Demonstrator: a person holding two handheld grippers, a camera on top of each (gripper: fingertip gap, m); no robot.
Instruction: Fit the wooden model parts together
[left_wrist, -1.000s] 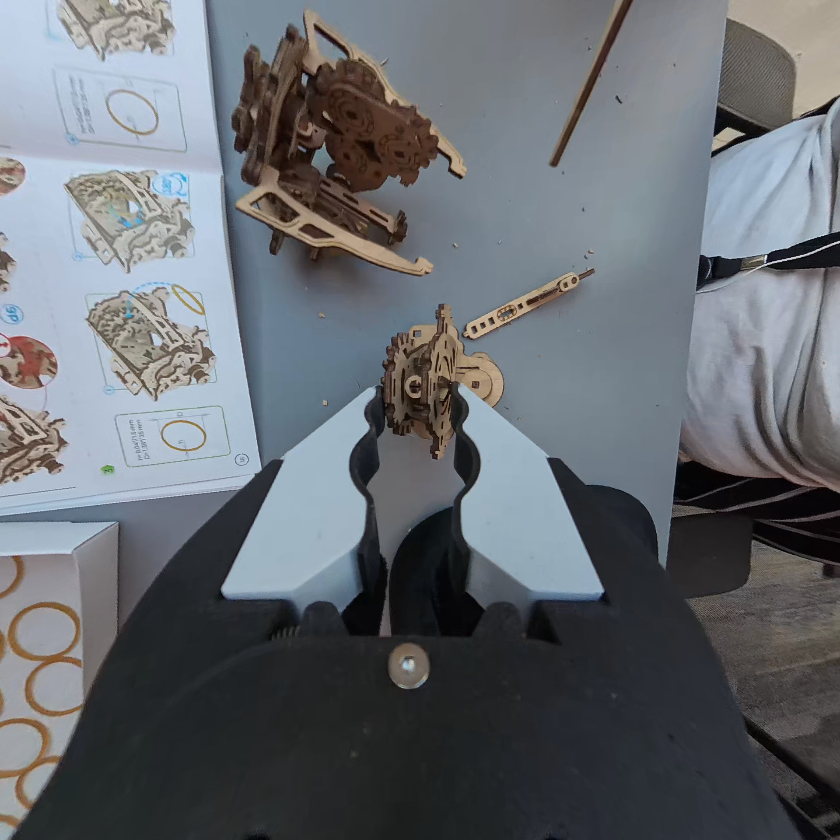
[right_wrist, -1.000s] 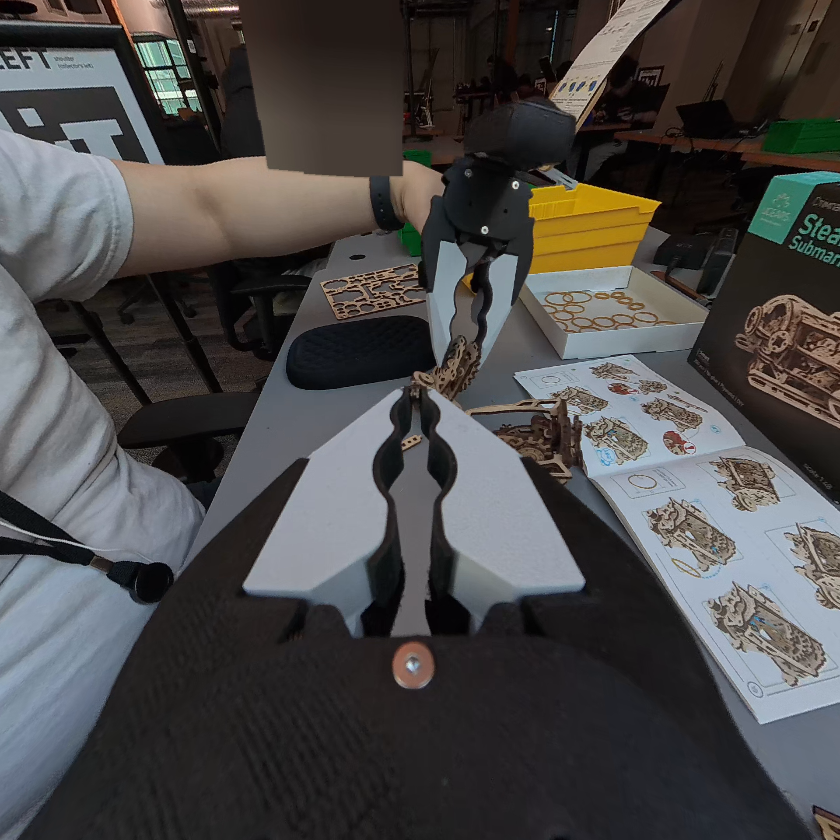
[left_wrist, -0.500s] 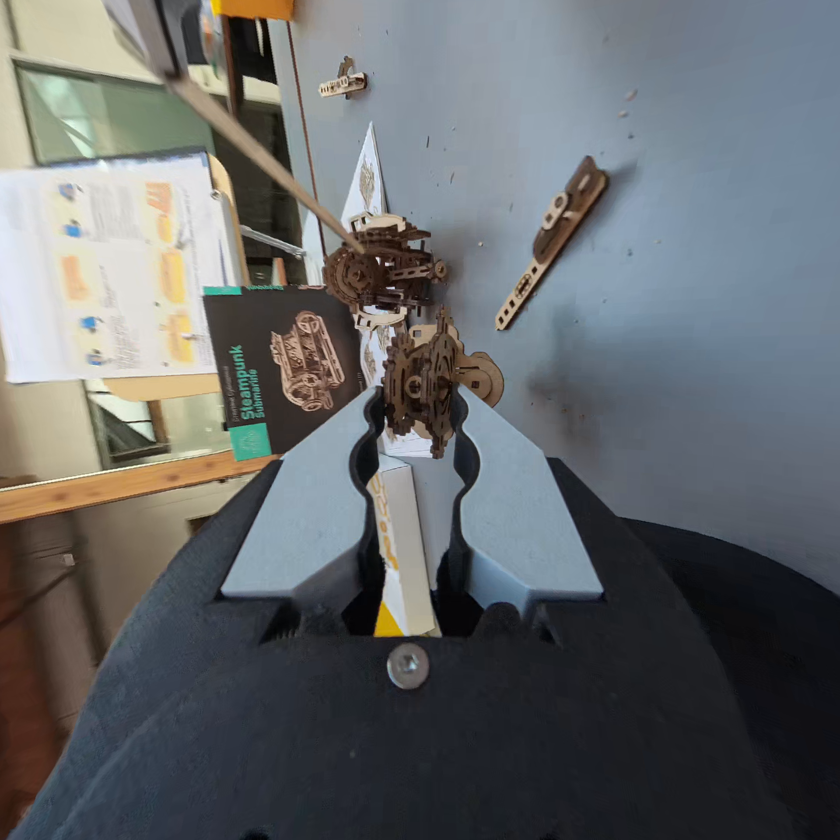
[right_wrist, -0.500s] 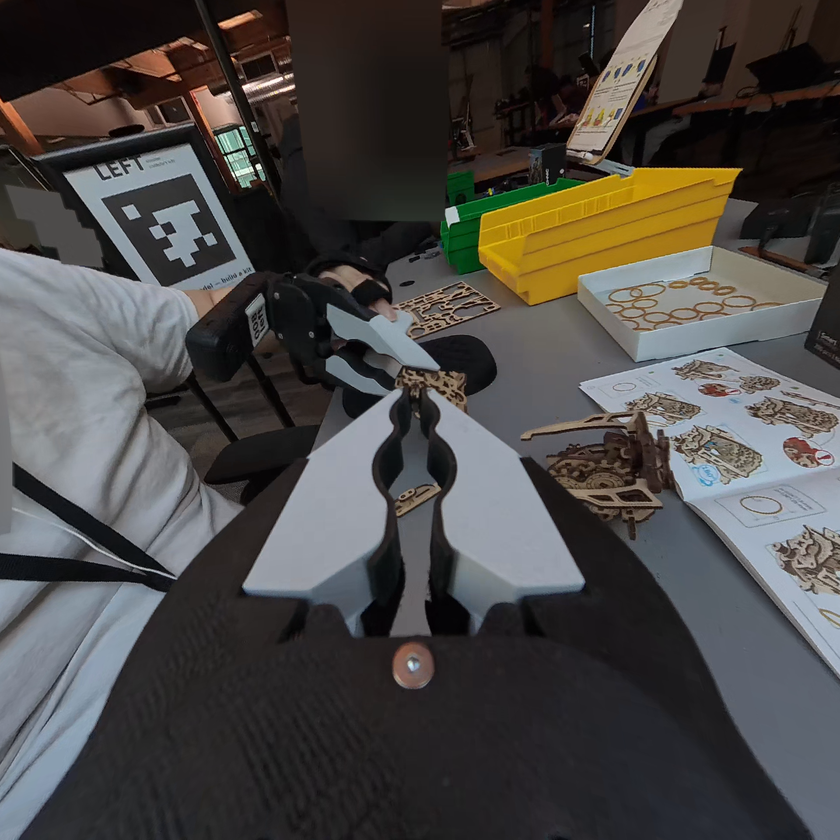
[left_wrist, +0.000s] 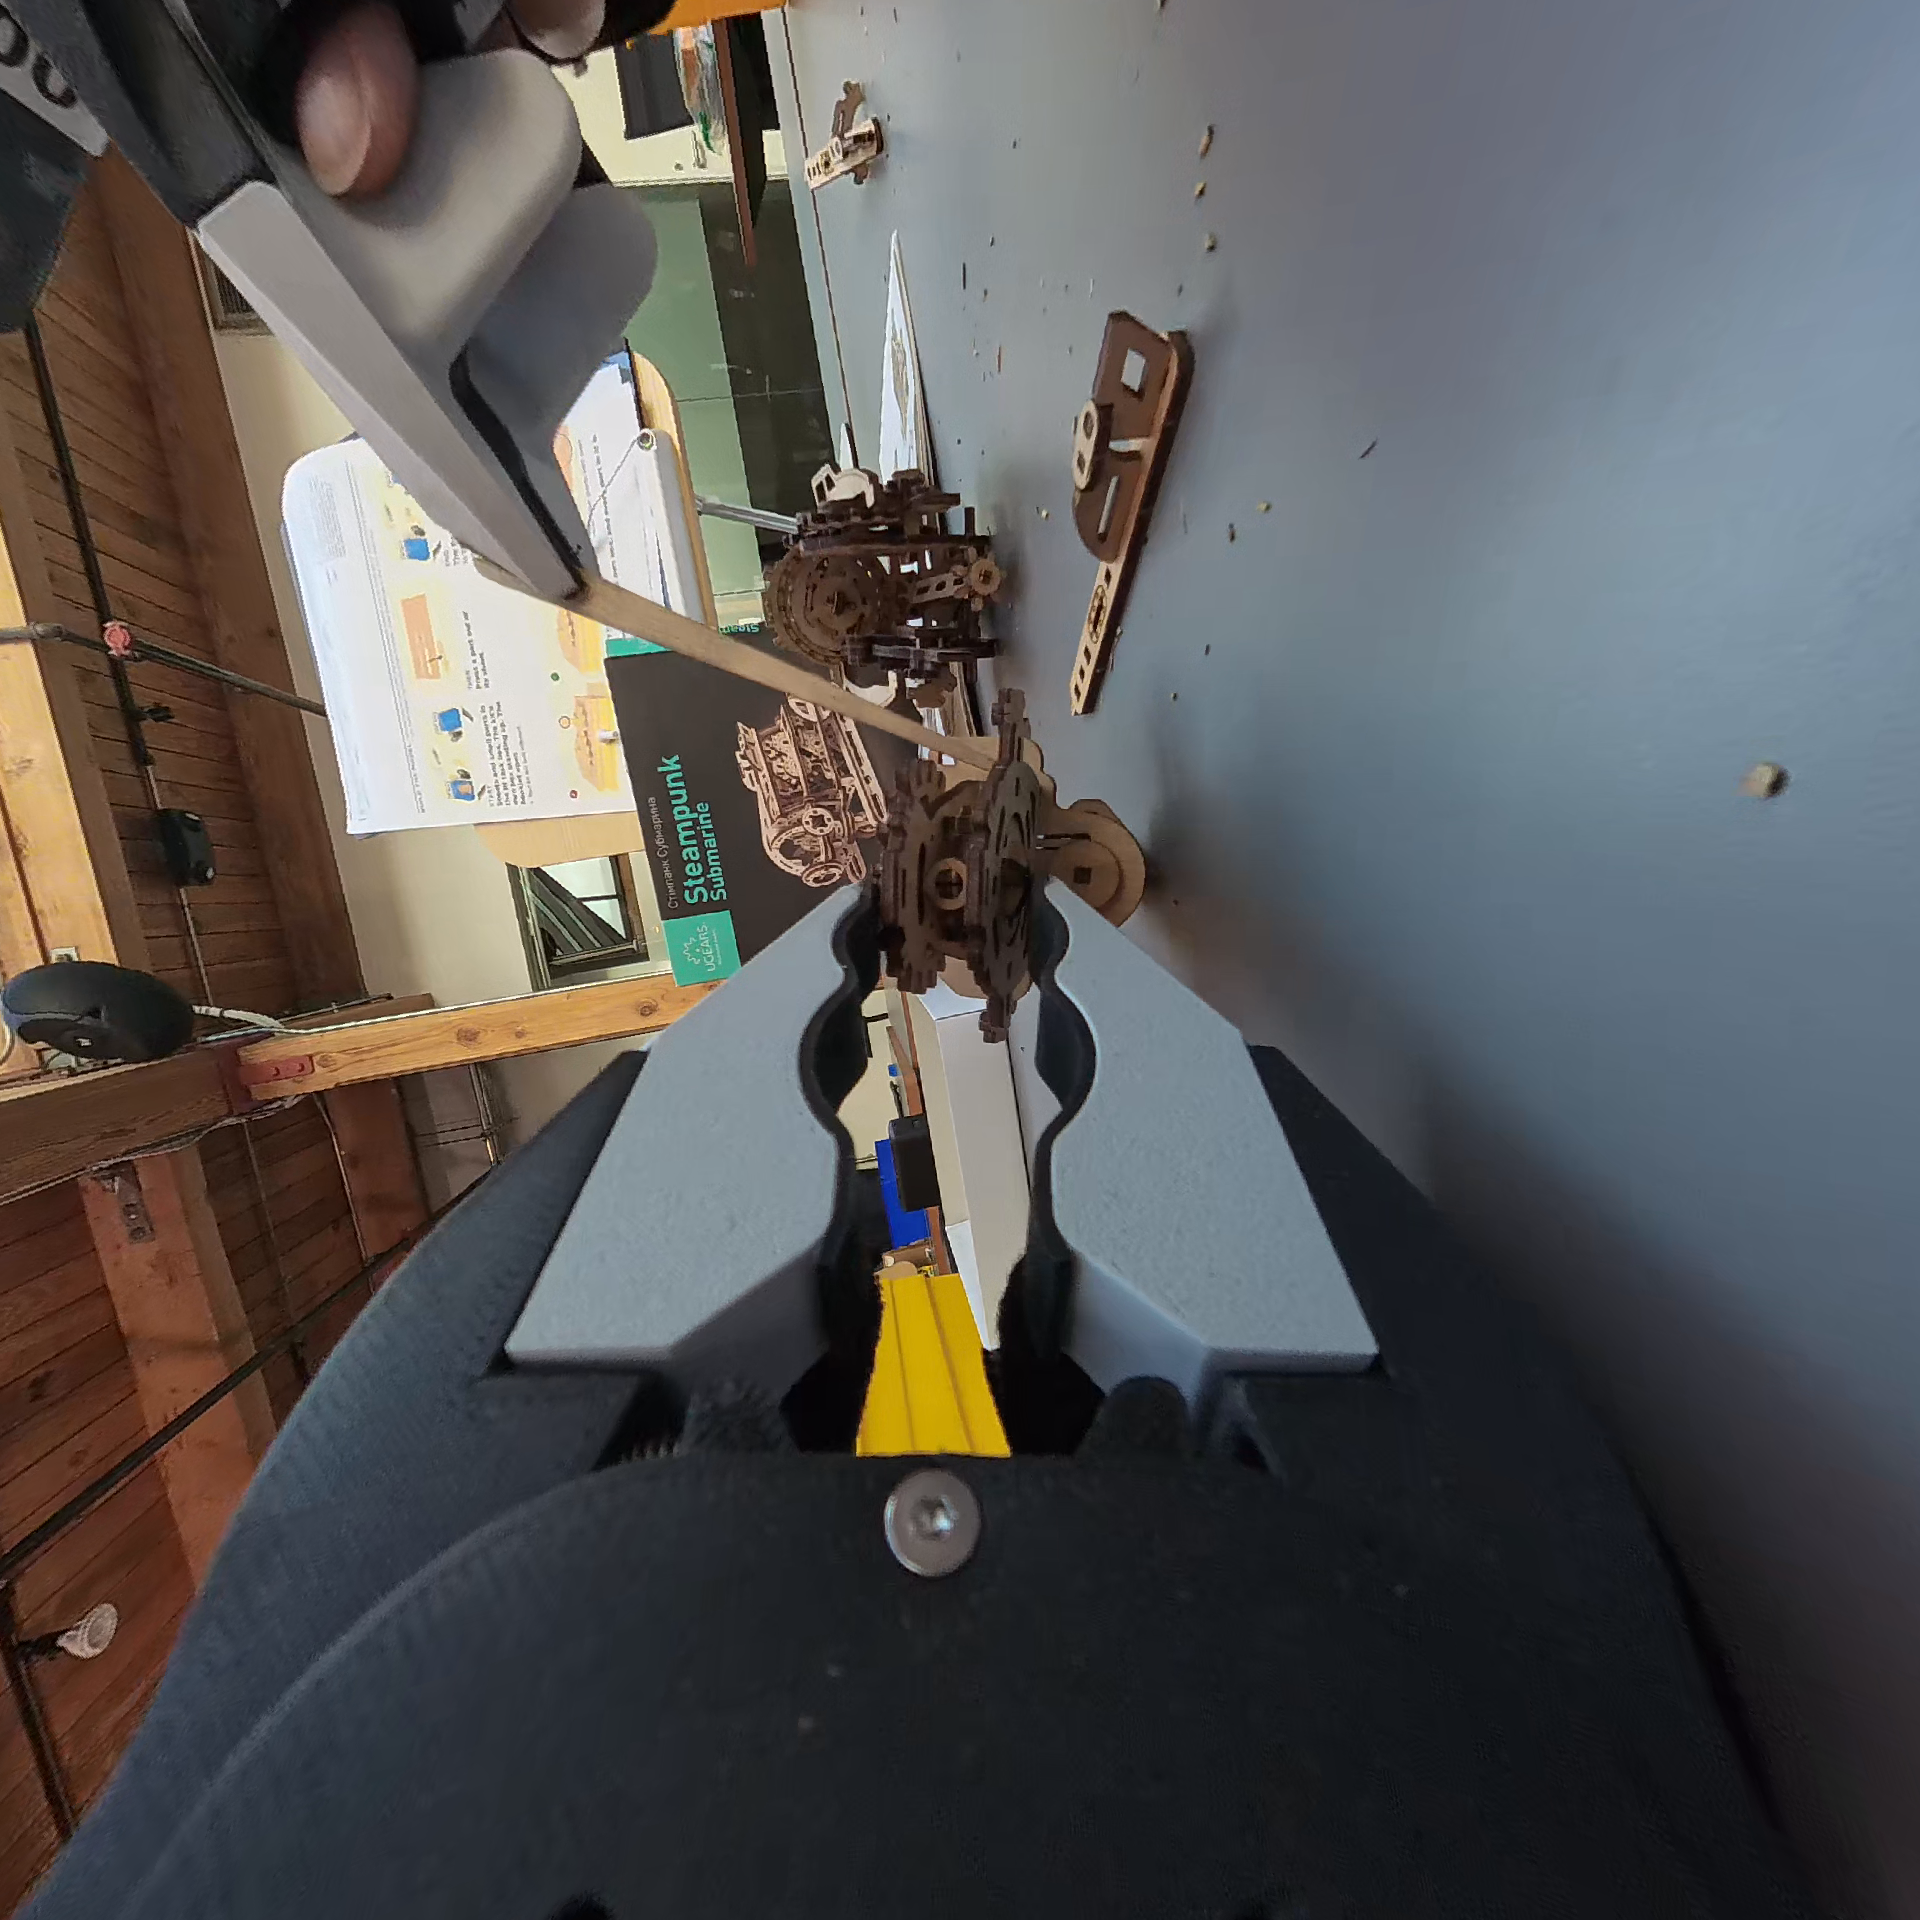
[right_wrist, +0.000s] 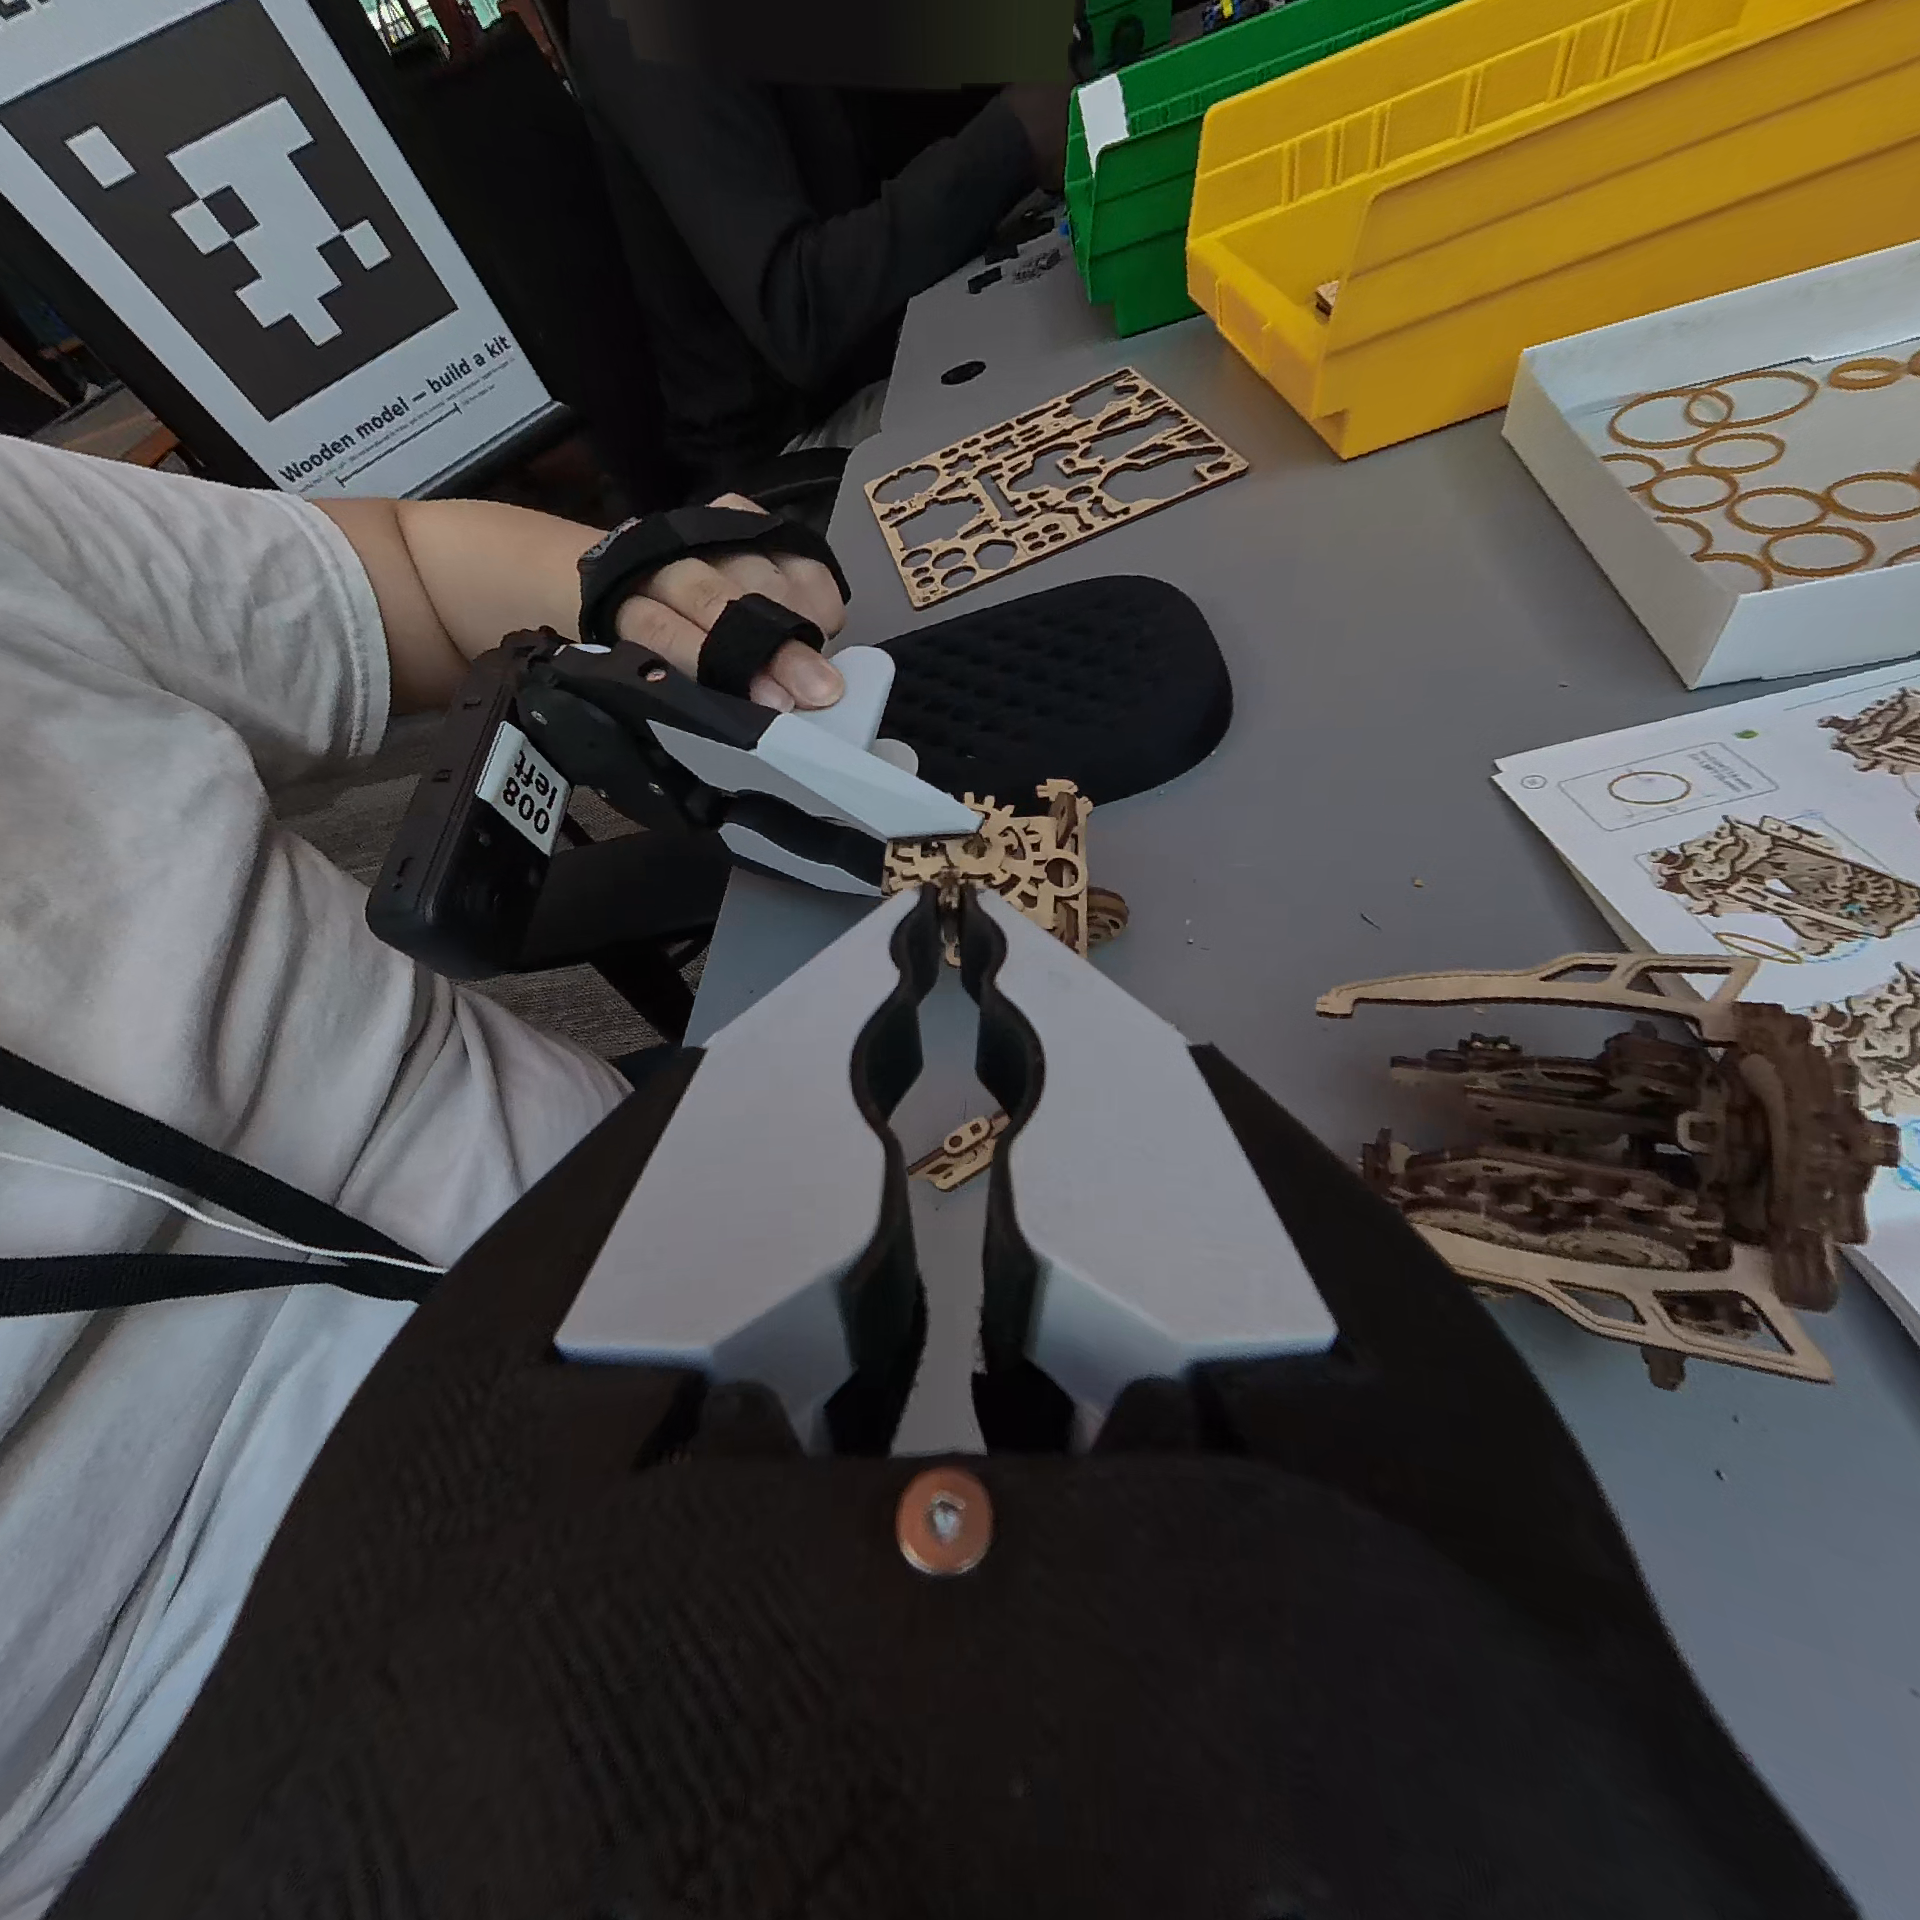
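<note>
My left gripper (left_wrist: 961, 914) is shut on a small wooden gear assembly (left_wrist: 966, 862), turned on its side close to the grey table (left_wrist: 1507, 727). My right gripper (right_wrist: 948, 902) is shut on a thin wooden stick (left_wrist: 769, 665). The stick's tip touches the top of the gear assembly. In the right wrist view the stick (right_wrist: 948, 920) shows end-on between the tips, right in front of the gear assembly (right_wrist: 1029, 862) and the left gripper (right_wrist: 930, 844). The right gripper (left_wrist: 561, 582) shows at the upper left of the left wrist view.
A larger part-built wooden model (right_wrist: 1621, 1174) lies to the right. A small flat part (right_wrist: 956, 1148) lies under my right gripper. Farther off are a black pad (right_wrist: 1049, 686), a cut-out sheet (right_wrist: 1049, 478), the booklet (right_wrist: 1714, 831), a white box of rings (right_wrist: 1662, 582) and a yellow bin (right_wrist: 1507, 239). One gripper's finger ends stand about 9 centimeters off the other's.
My left gripper has rolled onto its side and come down near the table with the gear assembly. My right gripper has brought the stick's tip onto the gear assembly.
</note>
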